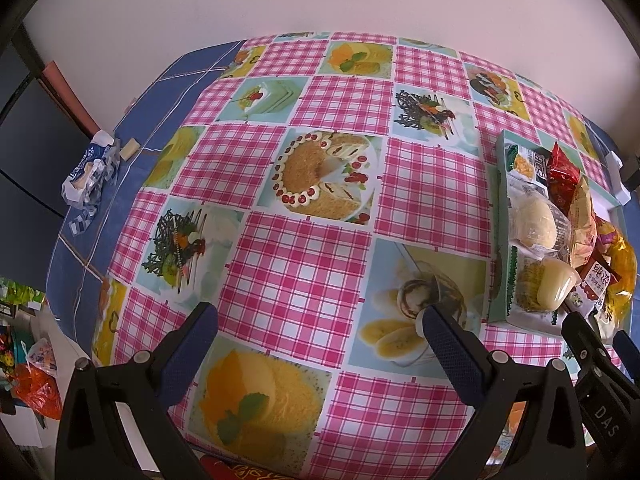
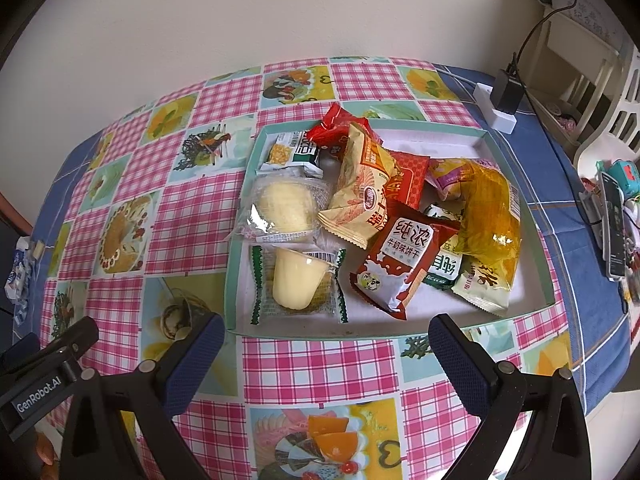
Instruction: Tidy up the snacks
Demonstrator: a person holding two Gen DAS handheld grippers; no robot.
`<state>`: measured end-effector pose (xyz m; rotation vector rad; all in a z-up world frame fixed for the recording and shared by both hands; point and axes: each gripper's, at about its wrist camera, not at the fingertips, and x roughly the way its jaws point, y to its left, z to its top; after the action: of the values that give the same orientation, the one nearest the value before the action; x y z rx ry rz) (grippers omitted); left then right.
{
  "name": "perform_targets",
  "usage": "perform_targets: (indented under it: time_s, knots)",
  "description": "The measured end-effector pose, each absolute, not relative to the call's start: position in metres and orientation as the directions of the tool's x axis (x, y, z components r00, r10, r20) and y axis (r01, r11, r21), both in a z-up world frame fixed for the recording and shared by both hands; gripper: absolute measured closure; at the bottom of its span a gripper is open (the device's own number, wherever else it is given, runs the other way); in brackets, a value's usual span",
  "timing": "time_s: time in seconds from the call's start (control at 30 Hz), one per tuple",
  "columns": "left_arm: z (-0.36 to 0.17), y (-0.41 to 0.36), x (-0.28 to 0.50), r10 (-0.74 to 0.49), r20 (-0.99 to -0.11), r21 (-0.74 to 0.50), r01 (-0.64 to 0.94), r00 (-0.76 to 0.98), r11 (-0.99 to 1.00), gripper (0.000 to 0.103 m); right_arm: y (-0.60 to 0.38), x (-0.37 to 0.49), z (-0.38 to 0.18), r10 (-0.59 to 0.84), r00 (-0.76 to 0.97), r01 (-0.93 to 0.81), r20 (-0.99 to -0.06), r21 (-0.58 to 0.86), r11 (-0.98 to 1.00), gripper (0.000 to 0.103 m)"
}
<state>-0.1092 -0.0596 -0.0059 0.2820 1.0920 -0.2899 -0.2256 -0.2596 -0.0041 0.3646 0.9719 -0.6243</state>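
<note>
Hovering above the tablecloth (image 2: 320, 360), the right gripper (image 2: 322, 344) has its fingers spread wide with nothing between them, just short of the near rim of the tray (image 2: 240, 264). The tray sits on the right part of the table and holds all the snacks in a loose heap: a pudding cup (image 2: 298, 280) lying on a green-edged packet (image 2: 260, 304) at the near left corner, a clear-wrapped bun (image 2: 280, 206) behind it, a corn packet (image 2: 290, 154) at the far left, a beige bag (image 2: 360, 192) and red packets (image 2: 336, 124) in the middle, a milk biscuit pack (image 2: 400, 264) at the front, and a yellow bag (image 2: 488, 216) on the right. Some smaller packs lie half buried under these; what they are is hard to tell.

The left gripper (image 1: 320, 320) also stands wide apart and empty, over bare cloth well left of the tray (image 1: 500, 184). A crumpled wrapper (image 1: 90, 172) lies at the far left edge. A charger (image 2: 504, 96) sits behind the tray, a phone (image 2: 614, 232) to its right.
</note>
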Motion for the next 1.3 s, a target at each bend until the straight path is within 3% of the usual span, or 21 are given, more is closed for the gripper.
perform_targets:
  time_s: [1.3]
  knots:
    - [-0.0074, -0.0582, -0.1081, -0.075, -0.902, 0.087, 0.349, 0.425, 0.933, 0.001, -0.2588, -0.2248, -0.0044, -0.324, 0.409, 0.636, -0.853, 0.013, 0.772, 0.0]
